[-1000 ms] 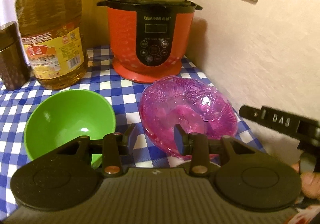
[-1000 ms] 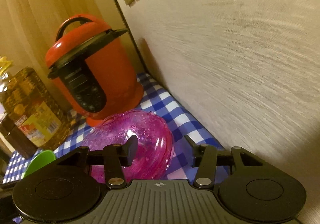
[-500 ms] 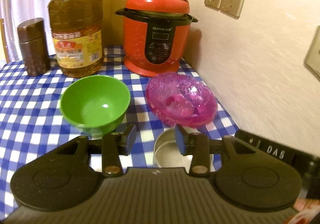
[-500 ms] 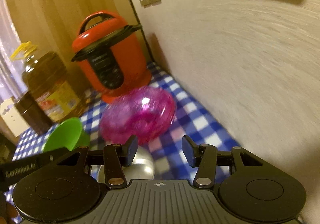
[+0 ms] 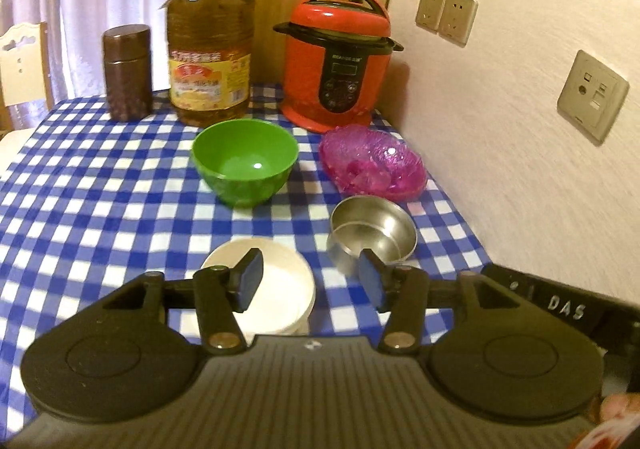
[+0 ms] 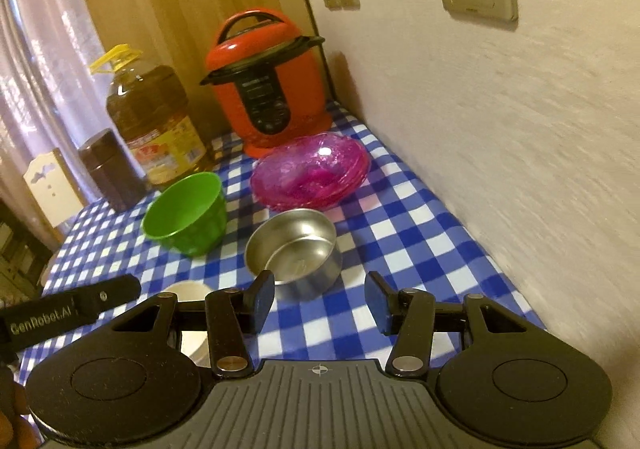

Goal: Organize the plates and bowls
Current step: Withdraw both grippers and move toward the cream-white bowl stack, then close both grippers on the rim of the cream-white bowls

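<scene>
— While both grippers hang above the near edge, what's biggest?
— Checked tablecloth [image 5: 100, 185], then red cooker [image 5: 340, 61] far right.
— Bowls?
— Pink glass bowl [image 5: 374, 161] right, green bowl [image 5: 246, 161] left of it, white plate [image 5: 280, 281] and steel bowl [image 5: 372, 233] nearer.
— Grippers?
— Left gripper [image 5: 310, 281] and right gripper [image 6: 320, 299]: fingers apart, holding nothing.

Blue-checked table [image 5: 100, 185], green bowl [image 5: 245, 161], pink bowl [image 5: 374, 165], steel bowl [image 5: 372, 233], white plate [image 5: 280, 285], cooker [image 5: 338, 61], oil bottle [image 5: 210, 45], jar [image 5: 127, 73]
</scene>
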The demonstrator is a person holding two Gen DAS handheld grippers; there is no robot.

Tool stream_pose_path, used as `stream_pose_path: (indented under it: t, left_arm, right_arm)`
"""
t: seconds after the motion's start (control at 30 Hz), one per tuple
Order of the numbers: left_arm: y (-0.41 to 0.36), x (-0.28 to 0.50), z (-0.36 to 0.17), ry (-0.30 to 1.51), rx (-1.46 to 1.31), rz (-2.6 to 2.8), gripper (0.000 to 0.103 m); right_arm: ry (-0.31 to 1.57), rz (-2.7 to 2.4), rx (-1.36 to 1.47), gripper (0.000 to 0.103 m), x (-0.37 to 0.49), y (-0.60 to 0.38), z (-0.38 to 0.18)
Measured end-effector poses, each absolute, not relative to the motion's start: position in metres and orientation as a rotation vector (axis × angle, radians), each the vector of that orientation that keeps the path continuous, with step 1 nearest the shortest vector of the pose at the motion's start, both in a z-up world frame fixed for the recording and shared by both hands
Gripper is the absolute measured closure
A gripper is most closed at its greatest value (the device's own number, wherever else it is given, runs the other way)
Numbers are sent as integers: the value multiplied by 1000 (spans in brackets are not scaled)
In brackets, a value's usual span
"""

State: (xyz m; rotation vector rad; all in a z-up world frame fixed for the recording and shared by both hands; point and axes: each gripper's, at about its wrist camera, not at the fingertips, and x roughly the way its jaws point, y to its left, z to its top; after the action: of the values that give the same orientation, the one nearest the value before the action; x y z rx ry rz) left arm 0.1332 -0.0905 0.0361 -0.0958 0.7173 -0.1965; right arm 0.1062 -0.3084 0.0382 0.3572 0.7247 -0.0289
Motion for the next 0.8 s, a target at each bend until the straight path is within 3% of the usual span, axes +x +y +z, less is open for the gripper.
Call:
stream_pose_path:
  t: [0.8]
  left_arm:
    - [-16, 67, 10, 779, -162, -48, 50]
  right_arm:
    - [805, 85, 326, 52, 57, -263, 33]
